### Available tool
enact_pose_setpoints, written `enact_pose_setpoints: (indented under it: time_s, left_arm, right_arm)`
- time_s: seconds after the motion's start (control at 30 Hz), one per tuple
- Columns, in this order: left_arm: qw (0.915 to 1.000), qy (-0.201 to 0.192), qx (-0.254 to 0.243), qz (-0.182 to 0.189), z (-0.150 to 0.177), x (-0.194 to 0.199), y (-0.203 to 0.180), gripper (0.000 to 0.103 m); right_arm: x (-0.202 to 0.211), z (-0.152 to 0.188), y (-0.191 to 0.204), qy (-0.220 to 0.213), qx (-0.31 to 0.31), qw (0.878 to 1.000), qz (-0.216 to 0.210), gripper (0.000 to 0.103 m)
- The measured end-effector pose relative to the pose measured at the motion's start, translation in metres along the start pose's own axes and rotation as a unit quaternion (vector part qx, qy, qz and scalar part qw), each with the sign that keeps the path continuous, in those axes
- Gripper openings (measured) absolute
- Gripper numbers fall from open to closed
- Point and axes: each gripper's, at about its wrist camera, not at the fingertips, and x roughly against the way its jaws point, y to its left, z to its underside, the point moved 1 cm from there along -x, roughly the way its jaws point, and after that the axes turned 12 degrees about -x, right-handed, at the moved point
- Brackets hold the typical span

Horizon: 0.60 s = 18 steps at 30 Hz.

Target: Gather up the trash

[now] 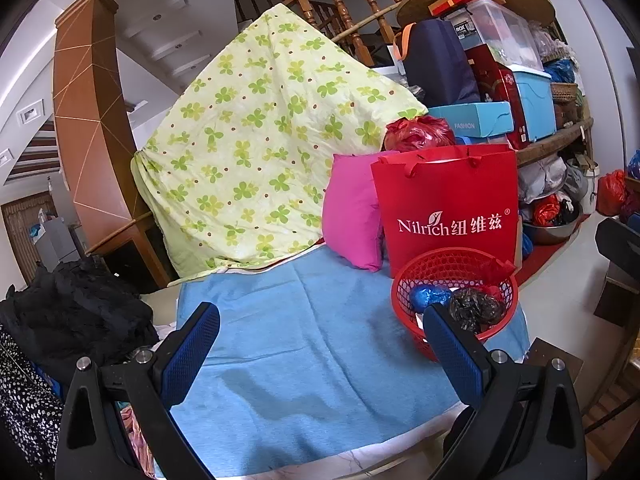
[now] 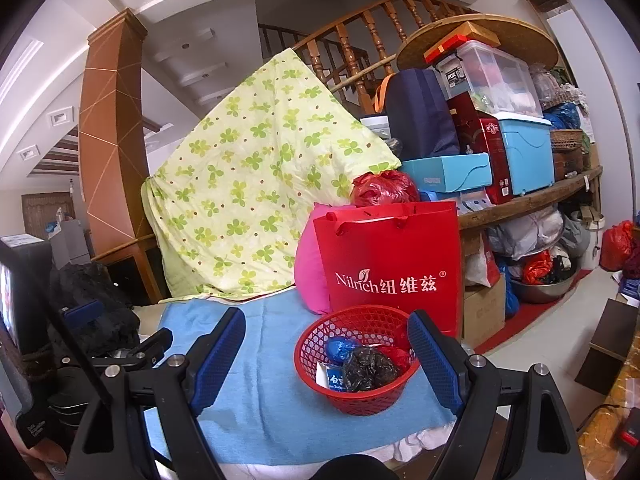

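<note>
red basket (image 2: 356, 364) on the blue towel (image 1: 304, 340), in front of the red bag (image 2: 390, 260), already holds crumpled trash (image 2: 368, 368). left gripper (image 1: 320, 344) and right gripper (image 2: 326, 356): jaws wide, empty. towel looks bare; collecting seems done, next find leftovers.

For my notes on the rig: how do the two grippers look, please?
Both look alike. The left gripper and the right gripper each have a black plastic frame with triangular cut-outs and round silver bolt heads. Their fingers carry blue pads with a fine dotted texture. No sleeve or cable shows clearly.
</note>
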Motion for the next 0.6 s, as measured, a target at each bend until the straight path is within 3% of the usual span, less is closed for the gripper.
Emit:
enact_pose_setpoints:
  time_s: [0.6]
  left_arm:
    - [0.9999,0.004,-0.012,0.007,-0.0038,-0.0040,-0.0009,0.101]
  right_arm:
    - [-0.0002,-0.0023,-0.0074,-0.002,-0.007,1.000,0.003,0.086]
